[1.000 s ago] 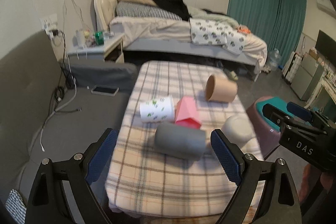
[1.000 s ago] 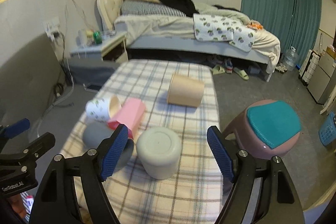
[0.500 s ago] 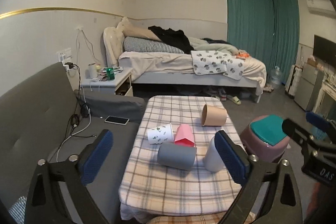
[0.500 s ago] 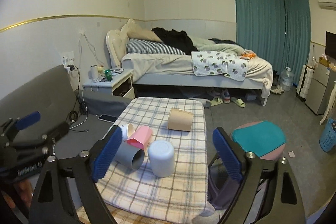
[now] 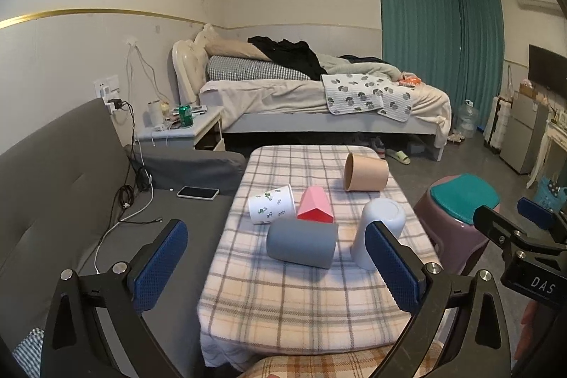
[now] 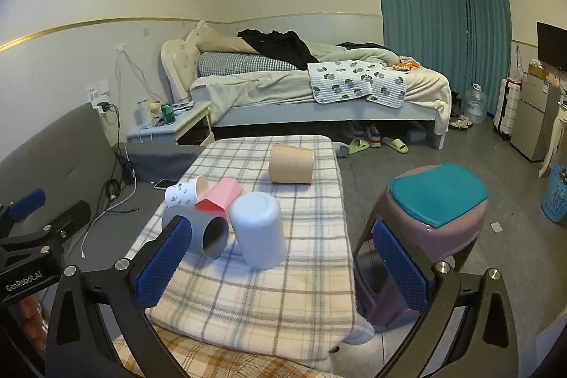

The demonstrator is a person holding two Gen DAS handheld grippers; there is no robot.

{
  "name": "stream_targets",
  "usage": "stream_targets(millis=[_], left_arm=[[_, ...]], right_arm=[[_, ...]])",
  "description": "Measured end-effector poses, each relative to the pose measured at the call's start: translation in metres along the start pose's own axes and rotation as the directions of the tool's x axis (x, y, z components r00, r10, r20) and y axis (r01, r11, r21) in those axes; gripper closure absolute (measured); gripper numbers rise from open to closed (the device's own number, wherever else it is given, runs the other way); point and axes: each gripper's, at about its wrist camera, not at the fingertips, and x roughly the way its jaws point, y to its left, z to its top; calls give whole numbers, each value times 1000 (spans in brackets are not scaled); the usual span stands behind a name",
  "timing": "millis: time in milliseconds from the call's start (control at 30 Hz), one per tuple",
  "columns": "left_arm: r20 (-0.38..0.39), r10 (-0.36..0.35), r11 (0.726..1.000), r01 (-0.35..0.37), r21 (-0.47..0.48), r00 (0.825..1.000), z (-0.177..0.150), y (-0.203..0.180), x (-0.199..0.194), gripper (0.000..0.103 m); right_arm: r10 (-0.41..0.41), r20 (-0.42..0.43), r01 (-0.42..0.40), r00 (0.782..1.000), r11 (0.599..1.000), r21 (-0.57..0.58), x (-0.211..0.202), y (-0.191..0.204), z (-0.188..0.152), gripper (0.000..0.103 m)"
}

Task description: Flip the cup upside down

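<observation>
You have in front of you a low table (image 5: pixel 283 307) covered with a checked cloth, with a grey sofa (image 5: pixel 53 186) on its left side and a purple stool (image 6: pixel 436 211) with a teal seat on its right side. On the cloth there are five cups. The pale blue cup (image 6: pixel 258 231) stands upside down near the right edge, with its flat base on top. Just beside it, on its left, the dark grey cup (image 5: pixel 301 243) lies on its side. Behind these two, the pink cup (image 5: pixel 315 208) and the white patterned cup (image 5: pixel 272 208) also lie on their sides, very close to each other. The tan cup (image 5: pixel 366 172) lies on its side further back, apart from the others. Your left gripper (image 5: pixel 280 271) and your right gripper (image 6: pixel 283 264) are both spread wide, above the near end of the table, and neither has anything between its blue pads (image 5: pixel 159 266).
</observation>
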Motion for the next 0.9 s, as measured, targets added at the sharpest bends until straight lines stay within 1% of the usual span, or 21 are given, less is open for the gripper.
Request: stream_targets(millis=[200,333,900], left_arm=[[-8,-3,1000,3,-3,1000,0,1,-1,0],[-5,0,1000,0,-8,1000,-1,1,-1,0],[-36,-19,1000,19,-8,999,-6,-1,3,0]], right_arm=[[-10,7,10,1000,1000,4,-2,-1,1,0],[-8,-7,8,1000,1000,3,1,0,-2,0],[-10,-20,9,1000,1000,-11,3,5,-6,0]])
